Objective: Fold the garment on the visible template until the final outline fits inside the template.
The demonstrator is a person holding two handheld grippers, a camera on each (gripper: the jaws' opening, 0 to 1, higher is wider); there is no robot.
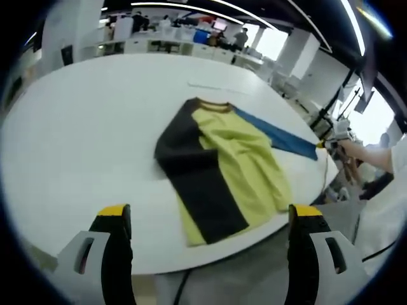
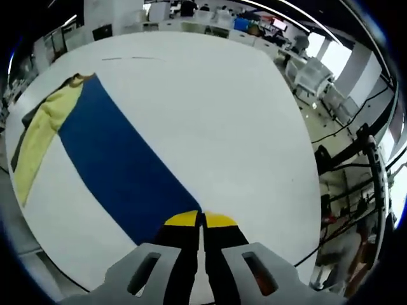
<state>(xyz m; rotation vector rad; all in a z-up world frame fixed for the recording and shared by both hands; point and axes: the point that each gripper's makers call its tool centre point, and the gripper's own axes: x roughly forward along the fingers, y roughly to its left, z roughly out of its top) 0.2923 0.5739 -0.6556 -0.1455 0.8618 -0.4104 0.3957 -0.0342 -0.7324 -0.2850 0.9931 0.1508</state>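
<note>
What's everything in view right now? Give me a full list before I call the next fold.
Garment: one; yellow body, black sleeve folded across it, blue sleeve stretched out sideways, brownish collar; on the table near its front edge.
Blue sleeve: one; blue; stretched flat across the table, its cuff in the right gripper.
Table: one; white, rounded; under the garment.
Template marks: thin faint lines on the table beyond the collar; full outline cannot be told.
Office chairs: a few; white; beyond the table's far edge.
People: a few; distant, at desks behind the table.
Left gripper: one; black with yellow tips; open, held off the table's near edge.
Right gripper: one; black with yellow tips; shut on the sleeve cuff.
</note>
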